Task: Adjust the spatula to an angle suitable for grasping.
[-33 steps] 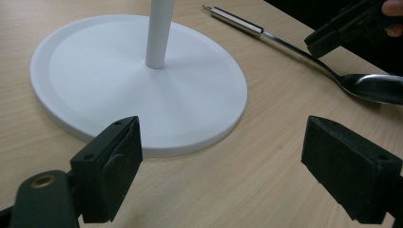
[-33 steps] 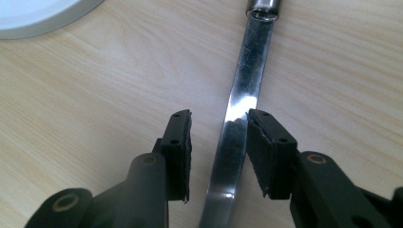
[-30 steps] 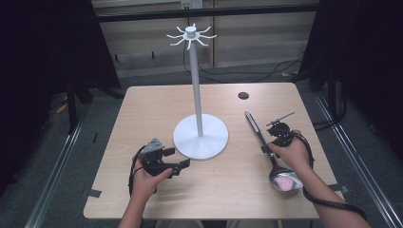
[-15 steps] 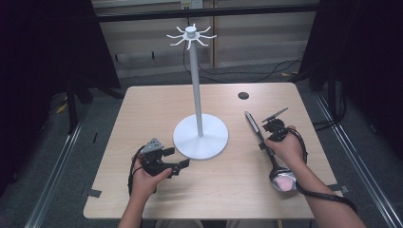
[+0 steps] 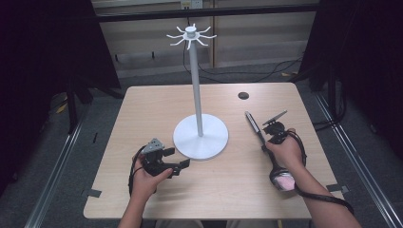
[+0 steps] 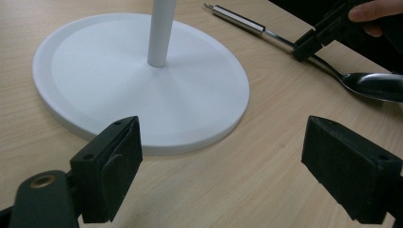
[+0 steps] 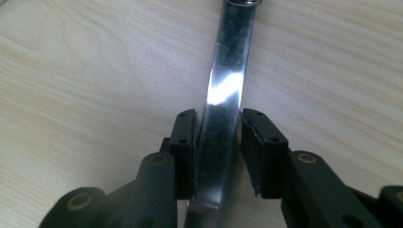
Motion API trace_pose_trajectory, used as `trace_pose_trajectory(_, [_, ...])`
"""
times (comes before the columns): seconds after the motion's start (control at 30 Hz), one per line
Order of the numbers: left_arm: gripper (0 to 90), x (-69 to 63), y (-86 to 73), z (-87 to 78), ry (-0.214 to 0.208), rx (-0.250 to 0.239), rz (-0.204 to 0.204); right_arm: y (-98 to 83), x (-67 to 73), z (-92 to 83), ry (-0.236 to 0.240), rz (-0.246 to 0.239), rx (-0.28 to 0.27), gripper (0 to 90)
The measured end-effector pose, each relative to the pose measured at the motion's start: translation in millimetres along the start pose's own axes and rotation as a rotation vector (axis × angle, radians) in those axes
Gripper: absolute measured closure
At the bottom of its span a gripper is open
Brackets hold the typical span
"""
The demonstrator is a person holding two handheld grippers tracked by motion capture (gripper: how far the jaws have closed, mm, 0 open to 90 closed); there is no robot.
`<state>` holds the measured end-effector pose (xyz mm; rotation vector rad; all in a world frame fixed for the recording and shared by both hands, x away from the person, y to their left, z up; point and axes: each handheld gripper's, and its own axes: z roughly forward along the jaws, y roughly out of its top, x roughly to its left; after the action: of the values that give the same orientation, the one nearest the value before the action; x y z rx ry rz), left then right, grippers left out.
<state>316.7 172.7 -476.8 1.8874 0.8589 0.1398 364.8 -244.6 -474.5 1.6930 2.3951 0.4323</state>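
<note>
Right gripper (image 7: 216, 142): we log jaws pinching ladle handle (image 7: 223, 99) near table's (image 5: 157, 102) right edge. Left gripper (image 6: 237, 180): jaws spread, facing white stand base (image 6: 95, 80).

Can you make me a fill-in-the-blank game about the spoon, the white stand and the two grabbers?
1. The right gripper has its jaws on either side of the handle of a metal ____.
2. The left gripper has its jaws wide ____ with nothing between them.
3. The white stand has a round base that sits on the wooden ____.
4. The hooks on top of the stand hold ____.

Missing words: spoon; open; table; nothing
</note>
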Motion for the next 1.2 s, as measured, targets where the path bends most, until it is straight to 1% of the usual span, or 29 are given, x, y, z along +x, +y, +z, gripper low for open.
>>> trace_pose_trajectory(0.1, [13.4, -0.6, -0.1, 0.2, 0.0, 0.001, -0.001, 1.5, 1.9, 0.2, -0.005, 0.008, 0.006, 72.5])
trace_pose_trajectory(0.13, [13.4, -0.8, 0.0, 0.2, 0.001, 0.002, 0.0, 1.6, 1.4, 0.4, -0.003, 0.006, 0.005, 73.7])
trace_pose_trajectory(0.2, [13.4, -0.5, 0.2, -0.1, 0.003, 0.003, 0.005, 0.9, 2.4, 0.6, 0.007, 0.016, -0.007, 75.7])
trace_pose_trajectory(0.23, [13.4, -0.3, 0.1, -0.1, 0.001, 0.001, 0.002, 0.8, 3.4, 0.3, 0.01, -0.004, -0.003, 75.7])
trace_pose_trajectory(0.27, [13.4, 0.1, 0.0, 0.0, -0.001, 0.0, 0.001, 0.6, 4.1, 0.4, 0.005, -0.012, -0.006, 75.7])
trace_pose_trajectory(0.3, [13.4, 0.3, -0.2, 0.0, 0.002, 0.0, -0.001, -0.4, 3.3, -0.3, 0.01, -0.006, -0.017, 75.8])
trace_pose_trajectory(0.37, [13.4, 0.6, -0.3, -0.4, 0.003, 0.0, -0.003, -1.1, 2.0, -1.2, 0.019, 0.0, -0.023, 75.8])
trace_pose_trajectory(0.43, [13.4, 0.9, 0.0, -0.8, 0.005, 0.0, 0.001, -2.5, -1.3, -4.1, 0.034, 0.01, -0.047, 75.8])
trace_pose_trajectory(0.47, [13.4, 0.9, 0.0, -0.7, 0.004, -0.001, -0.001, -3.7, -3.7, -8.7, 0.041, 0.02, -0.08, 75.8])
trace_pose_trajectory(0.53, [13.4, 0.6, -0.1, 0.0, 0.004, 0.0, -0.003, -4.1, -4.8, -11.6, 0.045, 0.019, -0.089, 75.9])
trace_pose_trajectory(0.57, [13.4, 0.4, -0.1, 0.4, 0.003, 0.001, -0.001, -4.6, -5.2, -14.5, 0.053, 0.036, -0.105, 75.9])
trace_pose_trajectory(0.63, [13.4, -0.7, 0.1, 1.2, 0.004, 0.002, 0.0, -5.9, -8.2, -20.7, 0.06, 0.041, -0.138, 75.9])
trace_pose_trajectory(0.67, [13.4, -1.1, 0.2, 1.4, -0.001, 0.003, 0.002, -7.4, -11.2, -26.8, 0.075, 0.041, -0.186, 75.9])
trace_pose_trajectory(0.7, [13.4, -2.1, 0.6, 2.0, -0.002, 0.003, 0.003, -8.0, -11.6, -30.2, 0.079, 0.046, -0.203, 75.9])
trace_pose_trajectory(0.73, [13.4, -2.1, 0.6, 2.0, -0.002, 0.003, 0.003, -8.0, -11.6, -30.2, 0.079, 0.046, -0.203, 75.9])
trace_pose_trajectory(0.77, [13.4, -2.5, 0.6, 2.4, -0.002, 0.003, 0.003, -8.5, -11.8, -33.5, 0.088, 0.055, -0.223, 75.9])
trace_pose_trajectory(0.9, [13.4, -3.2, 0.7, 3.4, -0.006, 0.012, 0.011, -9.9, -13.4, -45.2, 0.117, 0.062, -0.284, 75.9])
trace_pose_trajectory(1.03, [13.5, -4.2, 1.2, 3.5, -0.007, 0.01, 0.013, -11.7, -13.4, -54.5, 0.14, 0.067, -0.345, 76.0])
trace_pose_trajectory(1.2, [13.8, -4.8, 1.3, 3.7, -0.011, 0.005, 0.011, -16.2, -15.4, -62.2, 0.179, 0.097, -0.412, 76.0])
